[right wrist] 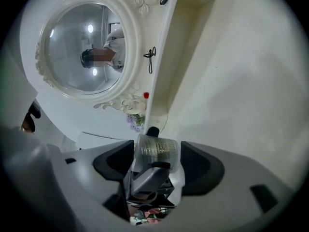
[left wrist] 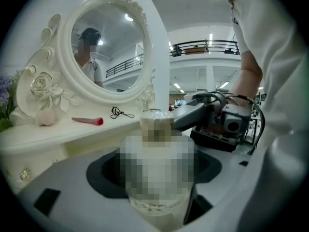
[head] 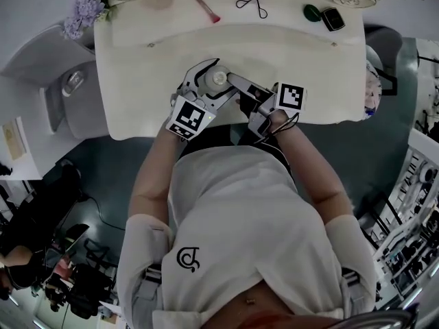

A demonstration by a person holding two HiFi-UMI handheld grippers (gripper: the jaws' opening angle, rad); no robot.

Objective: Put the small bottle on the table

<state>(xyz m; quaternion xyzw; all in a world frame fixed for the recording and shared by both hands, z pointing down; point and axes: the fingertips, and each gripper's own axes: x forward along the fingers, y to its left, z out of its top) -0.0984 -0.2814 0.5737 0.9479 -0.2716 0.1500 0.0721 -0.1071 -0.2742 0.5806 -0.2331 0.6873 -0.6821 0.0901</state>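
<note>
The small bottle (head: pixel 218 78), clear with a pale round cap, is held upright over the front middle of the white vanity table (head: pixel 144 67). My left gripper (head: pixel 209 74) is shut on the bottle's body (left wrist: pixel 157 197), which fills the space between its jaws. My right gripper (head: pixel 236 88) comes in from the right at cap height. In the left gripper view one of its grey fingers (left wrist: pixel 193 114) lies against the cap (left wrist: pixel 155 124). In the right gripper view the bottle (right wrist: pixel 157 149) sits between the right gripper's (right wrist: pixel 158 164) jaws with thin gaps on both sides.
A pink brush (head: pixel 204 7), a black lash curler (head: pixel 252 1), a green item (head: pixel 313 12) and a black case (head: pixel 333 19) lie along the table's back. Purple flowers (head: pixel 84 12) stand at the back left. An ornate oval mirror (left wrist: pixel 108 47) rises behind.
</note>
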